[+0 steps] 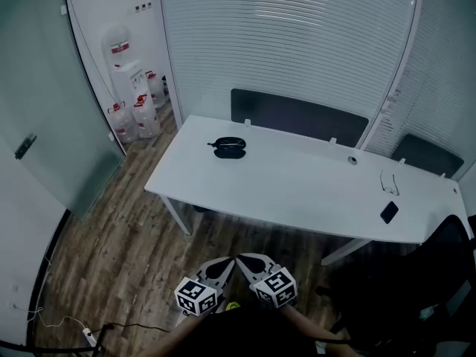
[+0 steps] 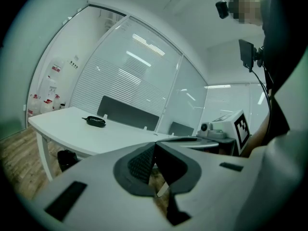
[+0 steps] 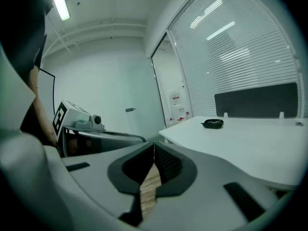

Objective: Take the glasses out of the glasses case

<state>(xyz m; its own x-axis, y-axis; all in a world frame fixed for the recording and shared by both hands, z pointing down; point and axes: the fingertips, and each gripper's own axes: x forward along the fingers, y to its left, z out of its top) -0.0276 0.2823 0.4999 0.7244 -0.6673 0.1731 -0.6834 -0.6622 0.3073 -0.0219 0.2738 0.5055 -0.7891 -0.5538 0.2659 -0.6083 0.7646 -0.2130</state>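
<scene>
as the black oval glasses case [image 1: 229,148] rests on the white table [image 1: 297,192], left gripper [image 2: 154,144] is clenched empty. right gripper [image 3: 154,144] likewise.

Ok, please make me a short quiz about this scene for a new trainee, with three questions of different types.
1. True or false: the left tool is gripping the black glasses case.
2. What lies nearest the phone on the table? A) a mug B) a pair of glasses C) a book
3. Fill in: the jaws of the right tool are ____.
Key: 1 false, it is held well short of the table; 2 B; 3 shut, with nothing between them.
</scene>
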